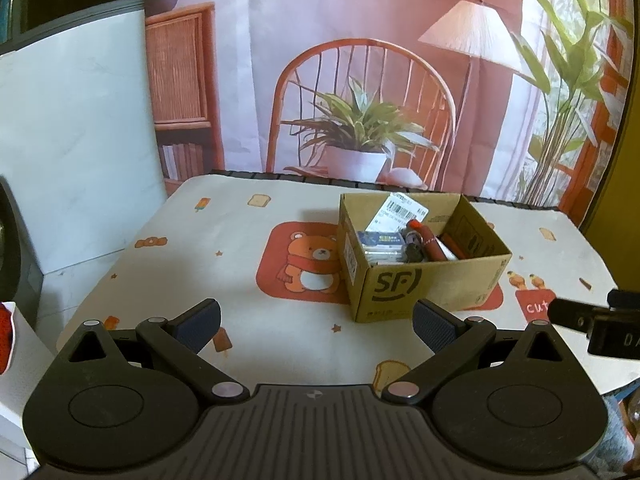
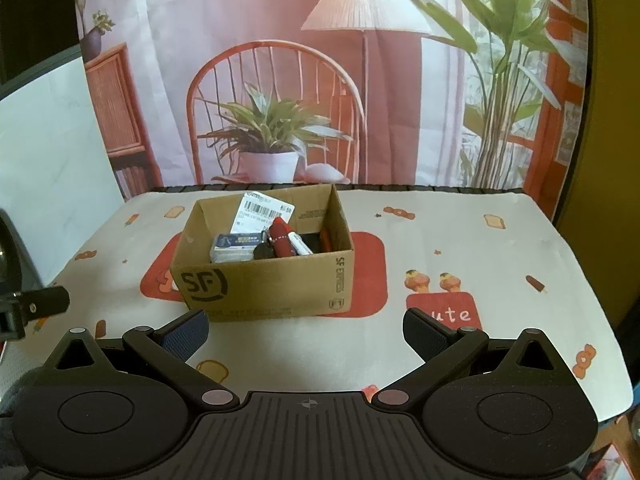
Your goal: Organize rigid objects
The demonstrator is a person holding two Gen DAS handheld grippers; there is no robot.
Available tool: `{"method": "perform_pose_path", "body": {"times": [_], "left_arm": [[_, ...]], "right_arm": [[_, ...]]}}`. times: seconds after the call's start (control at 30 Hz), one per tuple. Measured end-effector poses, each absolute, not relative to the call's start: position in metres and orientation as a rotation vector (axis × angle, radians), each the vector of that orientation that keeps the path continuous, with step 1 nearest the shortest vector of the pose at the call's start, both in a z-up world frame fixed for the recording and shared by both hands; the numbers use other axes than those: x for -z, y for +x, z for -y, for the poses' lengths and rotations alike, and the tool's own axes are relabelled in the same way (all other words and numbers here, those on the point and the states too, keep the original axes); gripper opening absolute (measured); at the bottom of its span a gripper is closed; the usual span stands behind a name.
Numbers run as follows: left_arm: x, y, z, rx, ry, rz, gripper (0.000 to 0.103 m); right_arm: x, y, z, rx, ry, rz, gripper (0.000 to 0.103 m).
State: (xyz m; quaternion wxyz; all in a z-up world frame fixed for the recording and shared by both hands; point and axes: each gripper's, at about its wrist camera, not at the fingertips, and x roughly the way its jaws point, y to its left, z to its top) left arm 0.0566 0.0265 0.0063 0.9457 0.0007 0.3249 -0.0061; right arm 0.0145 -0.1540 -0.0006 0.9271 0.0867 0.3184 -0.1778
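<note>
While both grippers hang spread apart and holding nothing, the left gripper point(image 1: 316, 322) and the right gripper point(image 2: 306, 330) face a cardboard box point(image 2: 264, 280) sitting on the tablecloth point(image 2: 460, 240). The box holds a card pack point(image 2: 234, 246), a red pen point(image 2: 280, 236), a white marker point(image 2: 300, 245) and dark keys point(image 2: 264, 251), packed close together. Reaching in could go wrong: a finger may catch the thin box wall and drag the light box, or pinch two neighbouring items together.

Both grippers held level, side by side.
The left gripper point(image 1: 316, 326) and right gripper point(image 2: 306, 330) gaped wide, gripping nothing.
</note>
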Motion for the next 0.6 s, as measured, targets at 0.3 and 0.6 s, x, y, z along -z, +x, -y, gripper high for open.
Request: {"method": "perform_pose_path", "body": {"times": [0.3, 0.6], "left_arm": [[-0.0046, 0.0536, -0.0267, 0.012, 0.018, -0.66, 0.103], [-0.0059, 0.0514, -0.0201, 0.008, 0.052, -0.645, 0.103]], "right_arm": [[0.0025, 0.0105, 0.1501, 0.36, 0.172, -0.645, 0.103], [0.003, 0.007, 0.1521, 0.368, 0.182, -0.634, 0.103]]}}
